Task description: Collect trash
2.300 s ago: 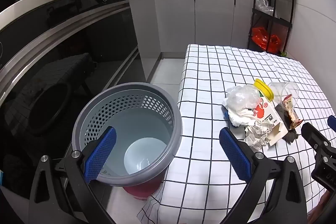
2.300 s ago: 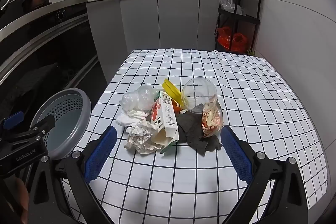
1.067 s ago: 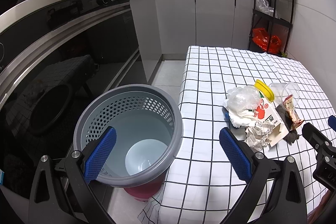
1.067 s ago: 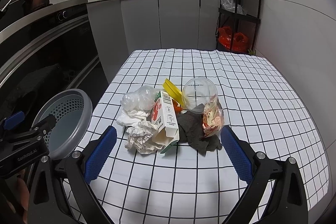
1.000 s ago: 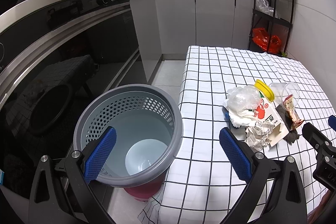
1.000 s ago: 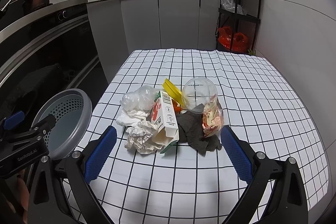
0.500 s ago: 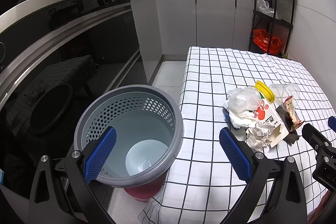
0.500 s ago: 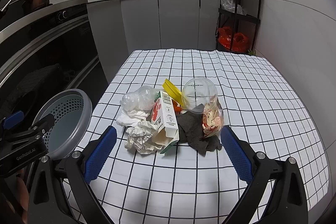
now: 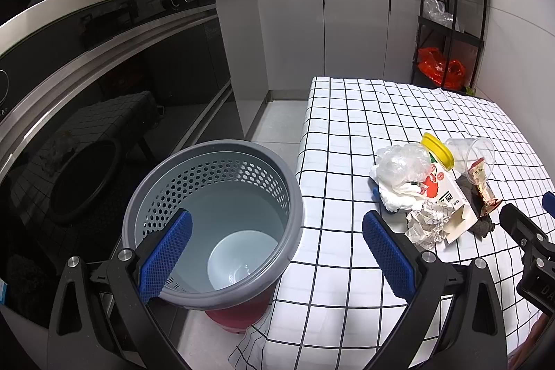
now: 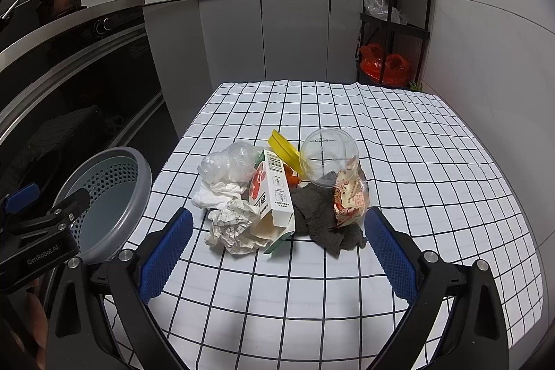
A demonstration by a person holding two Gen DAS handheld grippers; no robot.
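Hidden: my right gripper (image 9: 530, 238) is cut off in the left view; the trash (image 10: 277, 196) hides the carton's (image 10: 274, 196) far side.
Surface: checked cloth (image 10: 416, 162); trash mid-table, near the front edge.
Bin (image 9: 215, 227): left of the table, on the floor.
Room: dim kitchen, cabinets behind the table.
Claws: left gripper (image 9: 277, 255) and right (image 10: 277, 252) both spread wide, holding nothing.

The milk carton (image 10: 274, 196) hides part of the yellow lid (image 10: 282, 146) and grey cloth (image 10: 322, 217).

"GenRobot.AI" on the left gripper (image 10: 45, 224) body
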